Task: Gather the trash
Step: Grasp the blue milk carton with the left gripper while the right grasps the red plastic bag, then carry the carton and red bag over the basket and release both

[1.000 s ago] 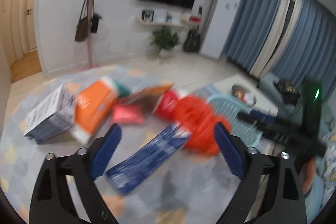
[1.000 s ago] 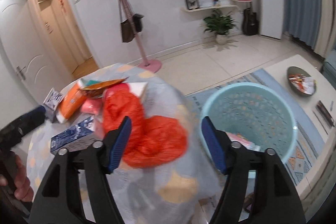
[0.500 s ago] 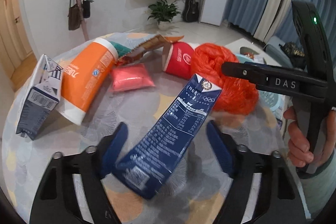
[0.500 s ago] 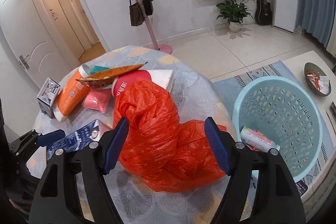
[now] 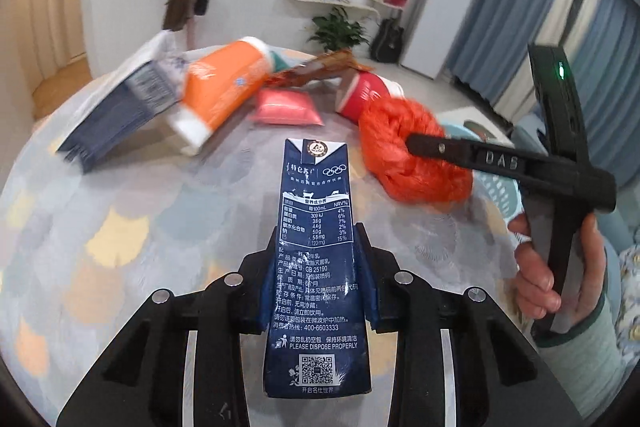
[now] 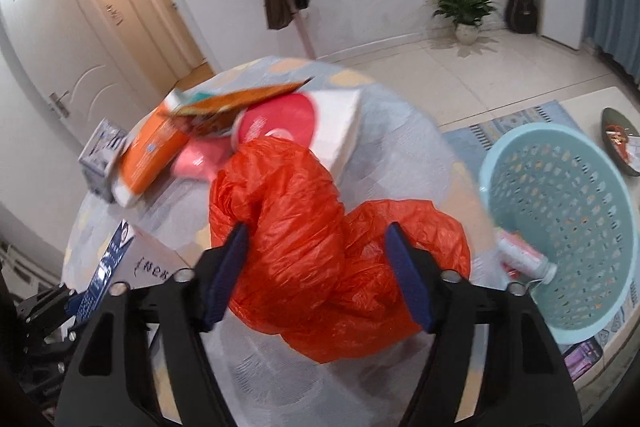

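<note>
Left tongs (image 5: pixel 318 279) pinch a flattened dark-blue milk carton (image 5: pixel 316 267) w/ white print, both pads pressed on its sides, carton lengthwise above the round patterned tabletop (image 5: pixel 120 227). Right tongs (image 6: pixel 320 275) spread wide, blue pads either side of a crumpled orange plastic bag (image 6: pixel 316 235) lying on the tabletop; can't tell if pads touch it. Behind the bag: red-and-white cup (image 6: pixel 296 123) on its side, pink pouch (image 5: pixel 286 109), orange-and-white carton (image 5: pixel 220 91), grey-blue box (image 5: pixel 120 115), brown wrapper (image 5: pixel 320 69). Light-blue perforated plastic basket (image 6: pixel 560 227) stands just beside the tabletop's right edge, w/ a pink-and-white bottle (image 6: pixel 524 257) inside.
</note>
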The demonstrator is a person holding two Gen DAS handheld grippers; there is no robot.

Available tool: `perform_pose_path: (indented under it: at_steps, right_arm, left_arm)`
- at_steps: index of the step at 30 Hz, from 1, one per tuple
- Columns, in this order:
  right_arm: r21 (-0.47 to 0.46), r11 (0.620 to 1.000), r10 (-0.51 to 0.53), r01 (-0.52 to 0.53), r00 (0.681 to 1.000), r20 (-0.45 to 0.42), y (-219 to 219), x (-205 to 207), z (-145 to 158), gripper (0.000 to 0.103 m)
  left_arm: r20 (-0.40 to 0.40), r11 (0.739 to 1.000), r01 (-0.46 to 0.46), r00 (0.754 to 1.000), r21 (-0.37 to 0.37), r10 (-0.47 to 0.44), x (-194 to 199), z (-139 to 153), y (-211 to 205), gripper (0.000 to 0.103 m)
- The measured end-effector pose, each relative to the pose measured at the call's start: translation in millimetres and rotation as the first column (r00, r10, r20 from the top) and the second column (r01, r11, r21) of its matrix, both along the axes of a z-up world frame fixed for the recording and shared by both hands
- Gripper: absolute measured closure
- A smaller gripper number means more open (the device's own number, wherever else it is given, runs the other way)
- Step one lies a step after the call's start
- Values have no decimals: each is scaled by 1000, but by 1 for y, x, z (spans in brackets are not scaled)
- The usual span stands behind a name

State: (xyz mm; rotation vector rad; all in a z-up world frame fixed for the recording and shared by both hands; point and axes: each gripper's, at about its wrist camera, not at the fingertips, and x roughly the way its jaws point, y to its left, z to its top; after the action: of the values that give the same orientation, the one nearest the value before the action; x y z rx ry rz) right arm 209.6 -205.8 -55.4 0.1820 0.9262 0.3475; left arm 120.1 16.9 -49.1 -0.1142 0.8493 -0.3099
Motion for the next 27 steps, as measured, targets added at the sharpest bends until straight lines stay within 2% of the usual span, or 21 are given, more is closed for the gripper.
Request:
perform_pose_path:
  at_steps: [3, 7, 12, 18, 22, 27]
  right_arm:
    - [-27, 999, 48, -47, 999, 21, 12, -17, 2, 67]
    - [-57, 998, 22, -17, 995, 98, 18, -45, 16, 79]
    - [-20, 999, -36, 42, 974, 223, 4, -69, 51, 79]
    - [25, 992, -127, 126, 942, 309, -32, -76, 89, 79]
    - [49, 980, -199, 194, 923, 331, -64, -71, 99, 79]
    - [27, 958, -278, 286, 900, 335, -99, -59, 98, 79]
  left_arm:
    - [10, 999, -39, 999, -34, 39, -10, 3, 11, 71]
    - [30, 995, -73, 997, -72, 75, -21, 9, 23, 71]
    - [86, 994, -58, 994, -92, 66, -31, 29, 19, 71]
    - [155, 994, 0, 988, -110, 17, -22, 61, -9, 71]
    - [188, 993, 54, 982, -102, -34, -5, 77, -39, 71]
    - [196, 987, 120, 976, -110, -97, 14, 85, -78, 71]
